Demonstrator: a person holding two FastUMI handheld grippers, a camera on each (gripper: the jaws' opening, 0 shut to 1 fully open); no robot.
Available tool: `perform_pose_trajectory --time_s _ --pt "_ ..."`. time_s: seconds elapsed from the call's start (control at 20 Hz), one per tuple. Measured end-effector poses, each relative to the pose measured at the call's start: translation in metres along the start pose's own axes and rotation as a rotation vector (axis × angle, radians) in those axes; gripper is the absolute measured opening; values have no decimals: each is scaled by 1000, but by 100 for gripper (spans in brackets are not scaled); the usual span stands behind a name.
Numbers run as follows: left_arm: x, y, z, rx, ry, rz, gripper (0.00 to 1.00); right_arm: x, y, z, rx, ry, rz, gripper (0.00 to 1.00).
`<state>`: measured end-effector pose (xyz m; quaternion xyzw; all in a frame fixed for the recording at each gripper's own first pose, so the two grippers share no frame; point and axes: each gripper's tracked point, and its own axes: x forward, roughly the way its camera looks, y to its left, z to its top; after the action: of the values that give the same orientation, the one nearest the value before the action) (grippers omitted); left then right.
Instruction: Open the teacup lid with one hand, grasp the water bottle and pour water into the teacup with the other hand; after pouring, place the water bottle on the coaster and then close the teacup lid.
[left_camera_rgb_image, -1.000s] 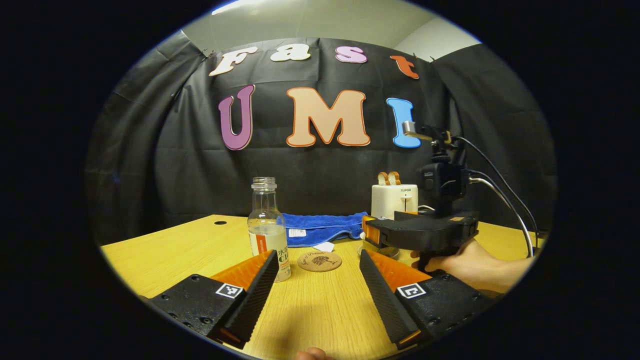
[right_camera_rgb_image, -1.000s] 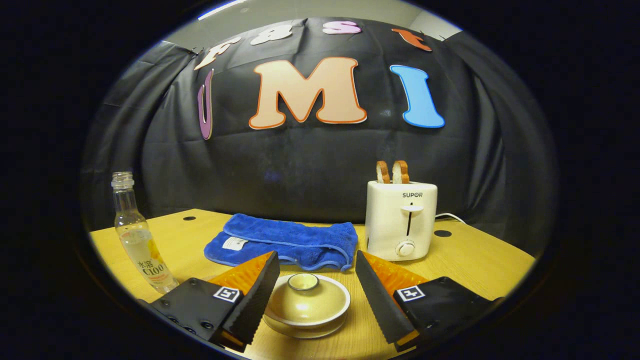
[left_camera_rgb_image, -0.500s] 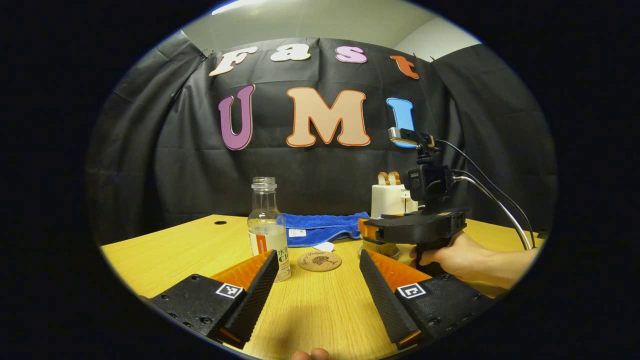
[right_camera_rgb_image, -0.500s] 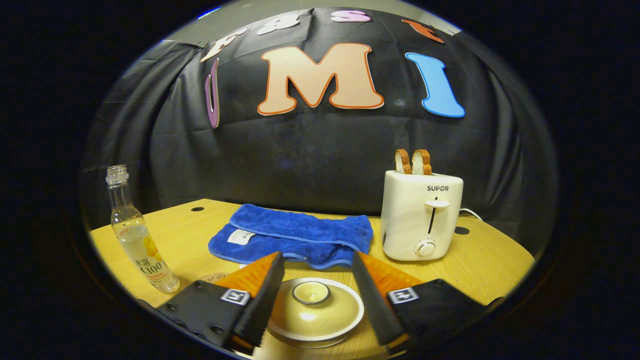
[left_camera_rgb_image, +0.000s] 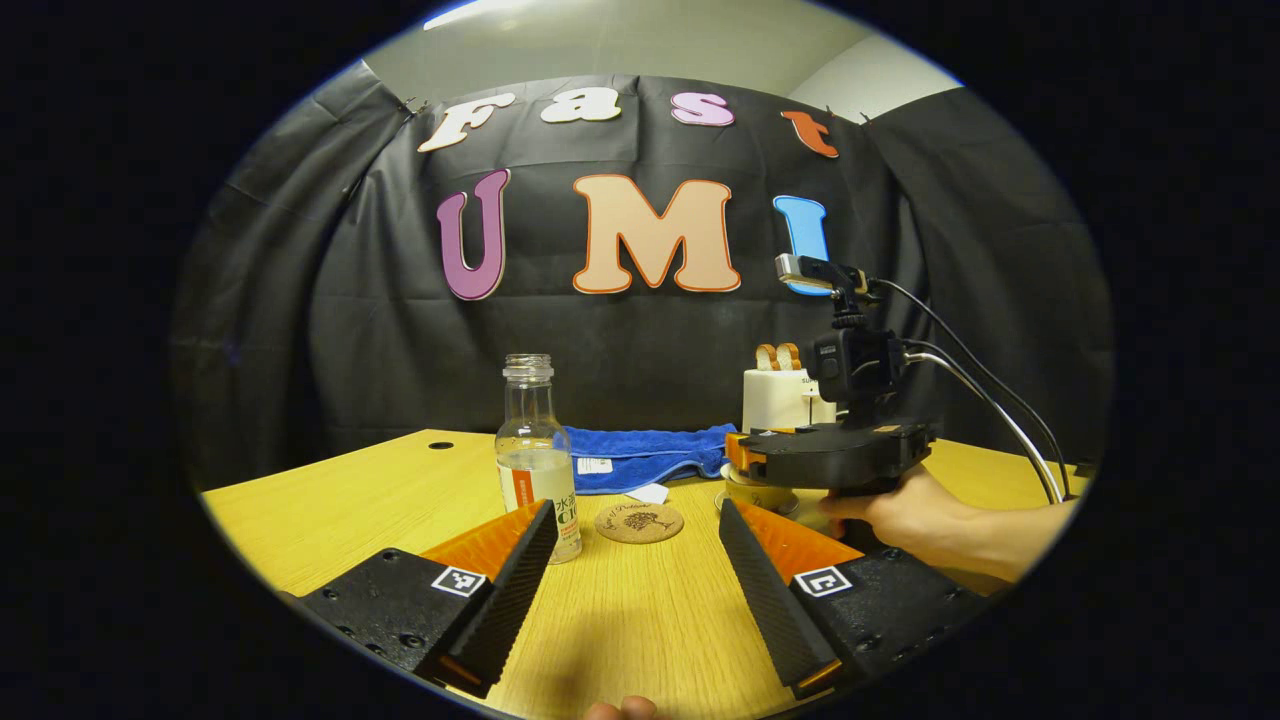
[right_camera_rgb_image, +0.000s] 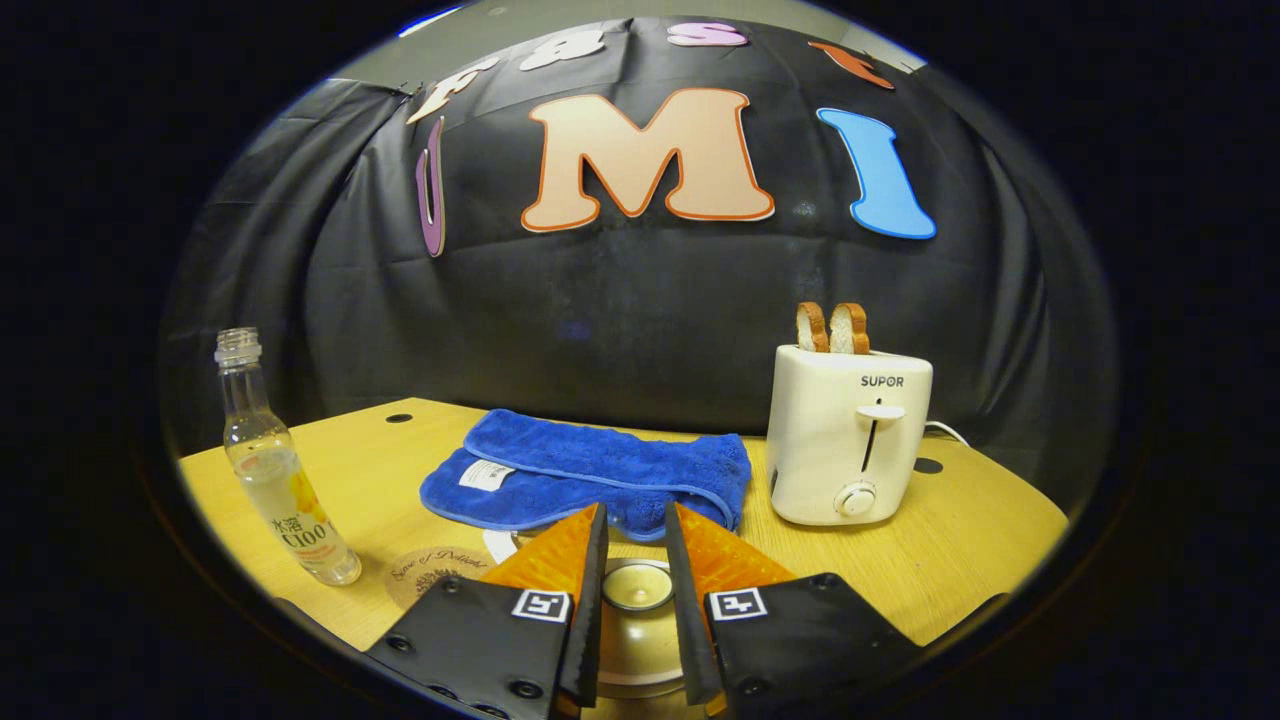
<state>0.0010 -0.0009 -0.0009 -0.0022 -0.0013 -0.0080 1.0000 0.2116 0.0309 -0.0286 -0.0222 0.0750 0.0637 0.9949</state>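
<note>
Left gripper view, left claw (left_camera_rgb_image: 637, 560): fingers spread wide, nothing between them, low over the yellow wooden table (left_camera_rgb_image: 330, 510).
Left gripper view, bottle: the clear, uncapped glass-like water bottle with an orange label (left_camera_rgb_image: 536, 455) stands upright just beyond the left finger, about a third full.
Left gripper view, coaster: the round brown cork coaster (left_camera_rgb_image: 638, 522) lies flat beside the bottle, bare.
Left gripper view, right claw (left_camera_rgb_image: 742, 462): held in a hand (left_camera_rgb_image: 915, 515), sitting over the cream ceramic teacup (left_camera_rgb_image: 752, 492).
Right gripper view, right claw (right_camera_rgb_image: 634, 585): fingers drawn in on either side of the small round knob of the cream ceramic teacup lid (right_camera_rgb_image: 634, 625); firm contact I cannot tell.
Right gripper view, surroundings: folded blue towel (right_camera_rgb_image: 590, 478) and white toaster holding two slices (right_camera_rgb_image: 848, 435) behind.
Handling, lid: probably stiff, glazed, slippery and breakable; hold the knob squarely, lift straight.
Handling, bottle: likely light, smooth; grip mid-body at the label.
</note>
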Motion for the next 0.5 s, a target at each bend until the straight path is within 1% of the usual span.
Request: perform_pose_trajectory --time_s 0.05,0.1,0.3,0.4,0.5 --pt "0 0 0 0 0 0 96 1 1 -1 -1 2 1 36" --pt "0 0 0 0 0 0 95 1 1 -2 4 4 2 31" --pt "0 0 0 0 0 0 95 1 1 -2 20 2 16 31" --pt "0 0 0 0 0 0 95 -3 3 4 25 -32 28 31" --pt "0 0 0 0 0 0 96 -9 3 14 27 -99 36 31"
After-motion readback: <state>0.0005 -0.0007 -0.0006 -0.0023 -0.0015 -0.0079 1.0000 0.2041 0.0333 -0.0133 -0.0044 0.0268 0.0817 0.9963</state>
